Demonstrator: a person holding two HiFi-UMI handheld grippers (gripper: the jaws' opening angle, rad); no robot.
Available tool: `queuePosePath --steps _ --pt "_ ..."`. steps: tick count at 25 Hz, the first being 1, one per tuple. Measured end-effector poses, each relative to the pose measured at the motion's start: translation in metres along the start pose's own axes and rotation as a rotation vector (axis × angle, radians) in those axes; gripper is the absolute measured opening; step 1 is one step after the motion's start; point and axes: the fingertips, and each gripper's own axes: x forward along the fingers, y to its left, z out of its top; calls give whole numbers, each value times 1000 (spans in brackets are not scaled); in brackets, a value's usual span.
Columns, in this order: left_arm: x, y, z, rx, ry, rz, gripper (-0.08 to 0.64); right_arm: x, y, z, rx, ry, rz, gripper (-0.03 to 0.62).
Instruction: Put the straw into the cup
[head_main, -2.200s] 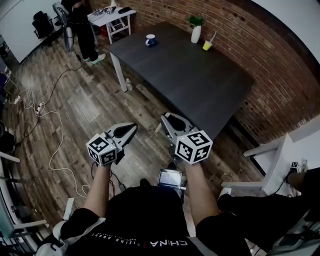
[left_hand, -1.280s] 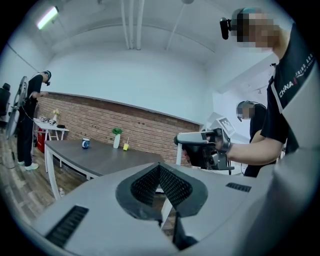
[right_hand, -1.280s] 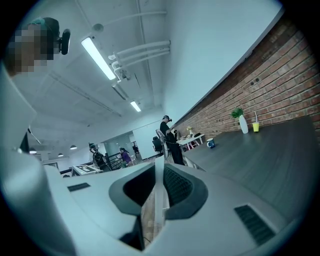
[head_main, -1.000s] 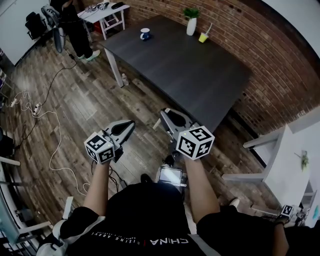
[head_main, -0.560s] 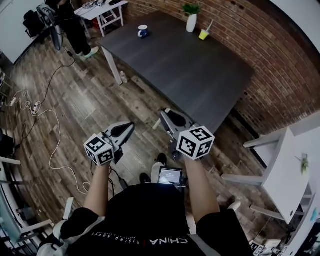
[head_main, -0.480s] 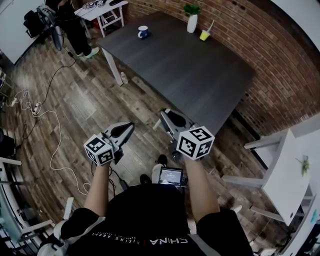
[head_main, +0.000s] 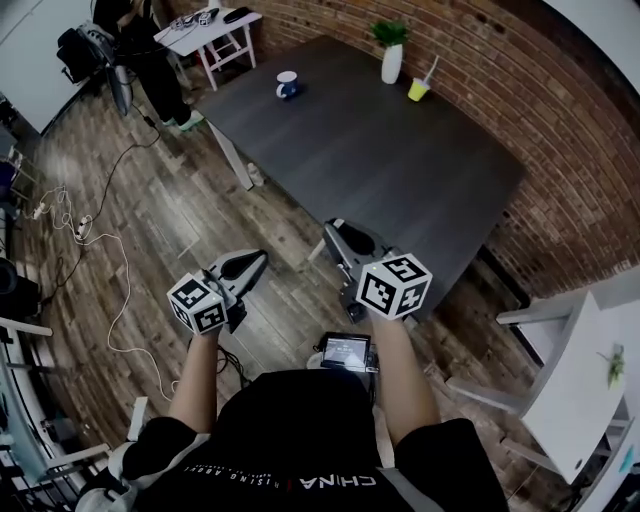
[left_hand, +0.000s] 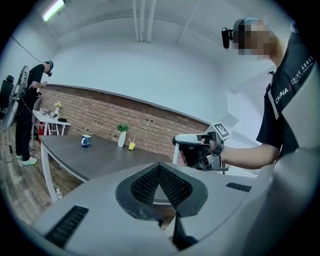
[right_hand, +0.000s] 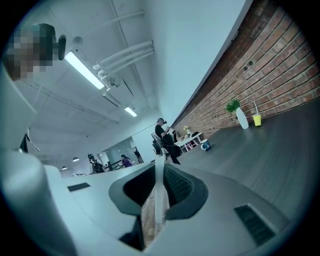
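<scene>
Closing in: the dark table (head_main: 400, 190) fills more of the head view than it did a second ago. Its near corner now lies just past the grippers at 1 o'clock. The person is walking up to it, so I judge this the approach, with no placing begun.
Cup: the yellow cup (head_main: 418, 90) stands at the table's far edge by the brick wall. It is at 1 o'clock from the grippers and well apart from them. A thin stick already leans in it.
Straw: the straw (right_hand: 159, 195), as I read the thin pale strip there, runs lengthwise between the right jaws.
Right gripper (head_main: 336, 230): its jaws are drawn nearly together on that strip, and the grip looks unchanged from the earlier frames.
Left gripper (head_main: 262, 256): its jaw tips meet and nothing is between them, so it carries nothing.
Neighbours: a blue mug (head_main: 288, 84) sits at 11 o'clock. A white vase (head_main: 391, 65) with a plant stands just beside the cup, at its 10 o'clock.
Against the earliest frame: the seated person at 4 o'clock has left the head view. Both grippers keep the same side-by-side pose.
Meaning: most of the table top still lies between straw and cup, so the right gripper must go on toward 1 o'clock.
</scene>
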Motion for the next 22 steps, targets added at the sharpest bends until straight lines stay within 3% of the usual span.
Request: queuePosePath --steps 12,22 --pt "13 54 8 -53 -7 102 3 55 -45 12 47 51 63 57" --pt "31 152 24 -79 -40 83 3 135 -71 29 23 60 28 57"
